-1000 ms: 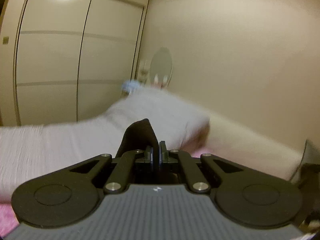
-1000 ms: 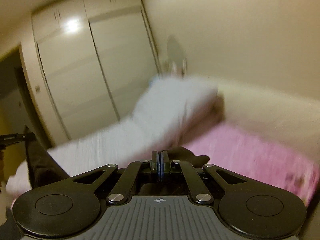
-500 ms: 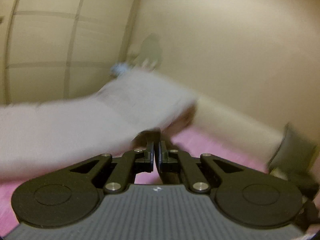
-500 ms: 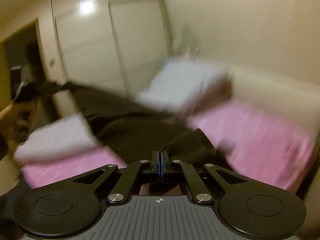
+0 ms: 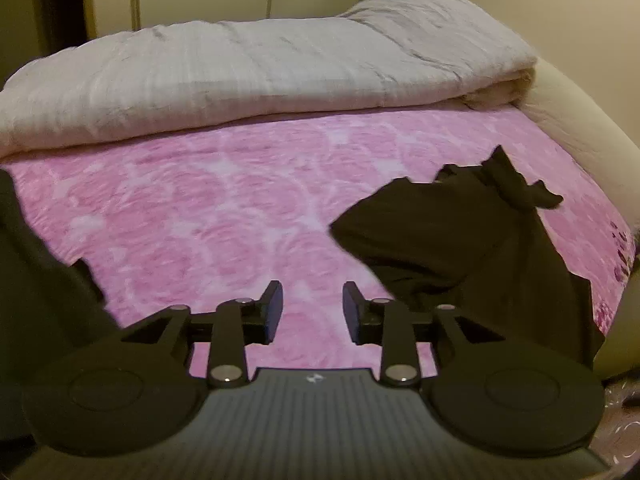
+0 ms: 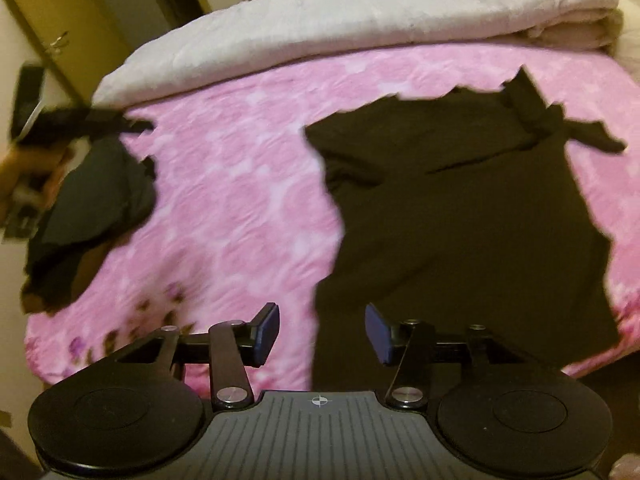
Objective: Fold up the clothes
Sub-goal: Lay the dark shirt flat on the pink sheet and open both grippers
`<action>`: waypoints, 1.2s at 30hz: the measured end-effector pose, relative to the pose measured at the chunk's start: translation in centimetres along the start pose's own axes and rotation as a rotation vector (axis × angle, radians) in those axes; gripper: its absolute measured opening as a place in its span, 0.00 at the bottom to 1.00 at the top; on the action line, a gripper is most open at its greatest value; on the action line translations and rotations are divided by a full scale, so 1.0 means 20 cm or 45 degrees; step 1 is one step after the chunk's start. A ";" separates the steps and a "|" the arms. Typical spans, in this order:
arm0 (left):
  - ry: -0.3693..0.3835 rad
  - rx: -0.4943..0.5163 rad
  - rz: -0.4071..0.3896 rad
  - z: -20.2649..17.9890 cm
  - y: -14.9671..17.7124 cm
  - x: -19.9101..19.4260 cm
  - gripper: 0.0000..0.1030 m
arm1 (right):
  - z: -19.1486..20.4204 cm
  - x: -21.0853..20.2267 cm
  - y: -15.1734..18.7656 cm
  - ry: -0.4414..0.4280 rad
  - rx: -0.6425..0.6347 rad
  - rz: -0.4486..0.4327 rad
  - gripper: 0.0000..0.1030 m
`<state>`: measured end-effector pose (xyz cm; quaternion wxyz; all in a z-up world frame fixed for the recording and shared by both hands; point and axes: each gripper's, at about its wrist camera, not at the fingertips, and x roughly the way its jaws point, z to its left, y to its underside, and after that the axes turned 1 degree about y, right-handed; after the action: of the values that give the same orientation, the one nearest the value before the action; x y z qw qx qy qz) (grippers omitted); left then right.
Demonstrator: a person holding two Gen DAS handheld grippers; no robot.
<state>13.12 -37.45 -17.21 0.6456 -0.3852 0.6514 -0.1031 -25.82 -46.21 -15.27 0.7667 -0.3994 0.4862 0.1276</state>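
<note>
A black garment (image 6: 460, 208) lies spread on the pink bedspread (image 6: 240, 184), its far edge rumpled. It also shows in the left wrist view (image 5: 460, 248) at the right. My right gripper (image 6: 322, 330) is open and empty, just above the garment's near left edge. My left gripper (image 5: 312, 312) is open and empty over bare pink bedspread (image 5: 208, 208), left of the garment. More dark clothing (image 6: 92, 216) lies at the bed's left edge, and the left gripper (image 6: 72, 124) shows blurred above it.
A folded white-grey duvet (image 5: 248, 68) lies along the far side of the bed. A cream bed rim (image 5: 576, 120) runs on the right. Wardrobe doors and a yellow door (image 6: 60, 32) stand behind.
Both grippers were shut on the black garment and held it up; now they have dropped towards the bed and opened. The garment lies spread on the bedspread.
</note>
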 end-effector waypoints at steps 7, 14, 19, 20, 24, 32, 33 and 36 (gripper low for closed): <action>0.061 0.183 -0.001 -0.62 -0.11 0.31 0.41 | -0.62 0.11 -0.39 0.100 -0.107 -0.071 0.52; 0.025 0.340 0.145 -1.34 -0.26 0.92 0.42 | -1.42 0.44 -0.79 0.074 -0.220 -0.038 0.52; 0.044 0.541 0.211 -1.81 -0.29 1.34 0.44 | -1.89 0.64 -1.04 0.104 -0.281 -0.001 0.52; 0.047 0.584 0.222 -1.90 -0.29 1.43 0.44 | -1.96 0.68 -1.07 0.130 -0.308 0.008 0.52; 0.038 0.708 0.248 -2.11 -0.25 1.74 0.44 | -2.16 0.87 -1.14 0.239 -0.479 0.049 0.53; -0.028 0.630 0.273 -2.09 -0.26 2.03 0.19 | -2.36 1.23 -1.09 0.363 -0.871 0.114 0.53; -0.035 0.601 0.261 -2.06 -0.28 2.01 0.07 | -2.36 1.26 -1.09 0.367 -0.904 0.108 0.53; -0.080 0.503 0.207 -1.95 -0.35 1.88 0.04 | -2.35 1.33 -1.10 0.368 -0.993 0.096 0.53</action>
<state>-15.24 -80.19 -35.68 0.7347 -0.2006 0.6269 -0.1643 -30.01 -100.24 -36.76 0.4768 -0.6554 0.5183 0.2728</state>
